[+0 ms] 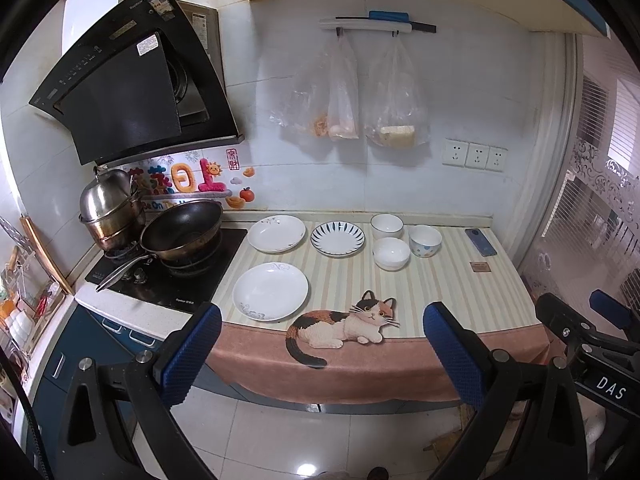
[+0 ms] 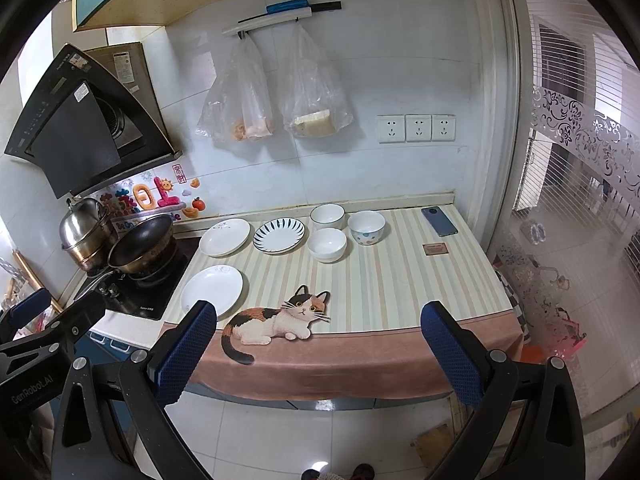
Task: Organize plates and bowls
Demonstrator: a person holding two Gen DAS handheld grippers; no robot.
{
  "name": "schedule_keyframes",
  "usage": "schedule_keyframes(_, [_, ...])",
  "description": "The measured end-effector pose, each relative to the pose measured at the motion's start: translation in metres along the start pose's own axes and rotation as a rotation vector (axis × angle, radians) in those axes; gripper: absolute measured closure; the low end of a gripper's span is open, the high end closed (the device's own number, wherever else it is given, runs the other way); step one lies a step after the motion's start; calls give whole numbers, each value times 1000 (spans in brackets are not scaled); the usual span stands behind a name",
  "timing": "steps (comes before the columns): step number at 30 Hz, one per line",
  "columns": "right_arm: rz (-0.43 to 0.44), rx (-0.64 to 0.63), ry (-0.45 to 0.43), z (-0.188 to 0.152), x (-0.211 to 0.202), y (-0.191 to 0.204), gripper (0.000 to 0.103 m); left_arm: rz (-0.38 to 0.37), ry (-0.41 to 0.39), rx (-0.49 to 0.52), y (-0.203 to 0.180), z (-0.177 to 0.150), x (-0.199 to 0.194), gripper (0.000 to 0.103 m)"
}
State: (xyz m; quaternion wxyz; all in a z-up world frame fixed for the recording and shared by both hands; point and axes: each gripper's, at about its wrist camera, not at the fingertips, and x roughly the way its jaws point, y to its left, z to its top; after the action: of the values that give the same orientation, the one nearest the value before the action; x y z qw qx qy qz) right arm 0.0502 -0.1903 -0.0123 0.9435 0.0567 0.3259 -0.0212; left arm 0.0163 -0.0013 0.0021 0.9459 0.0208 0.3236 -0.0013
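Note:
On the striped counter mat (image 1: 440,292) lie a near white plate (image 1: 270,291), a far white plate (image 1: 276,233) and a blue-striped plate (image 1: 337,238). To their right stand two white bowls (image 1: 386,225) (image 1: 391,253) and a dotted bowl (image 1: 425,241). The same dishes show in the right wrist view: near plate (image 2: 212,290), far plate (image 2: 224,237), striped plate (image 2: 279,235), bowls (image 2: 327,216) (image 2: 326,244) (image 2: 366,227). My left gripper (image 1: 322,354) and right gripper (image 2: 319,350) are open and empty, held off the counter's front edge.
A stove (image 1: 168,268) with a black wok (image 1: 182,230) and a steel steamer pot (image 1: 110,212) stands left of the plates. A phone (image 1: 480,242) and a small brown card (image 1: 480,267) lie at the mat's right. Plastic bags (image 1: 368,96) hang on the wall.

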Motion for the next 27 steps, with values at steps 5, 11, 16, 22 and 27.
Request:
schedule_keyframes(5, [3, -4, -3, -2, 1, 4, 0, 0, 0, 0, -1, 1, 1, 0])
schedule_keyframes(11, [1, -15, -8, -4, 1, 9, 0, -1, -1, 0, -1, 1, 2, 0])
schedule_keyframes(16, [2, -13, -8, -4, 2, 10, 0, 0, -4, -2, -1, 0, 2, 0])
schedule_keyframes(22, [1, -6, -13, -2, 4, 12, 0, 0, -12, -1, 0, 2, 6, 0])
schedule_keyframes(27, [5, -1, -12, -3, 4, 11, 0, 0, -12, -1, 2, 1, 6, 0])
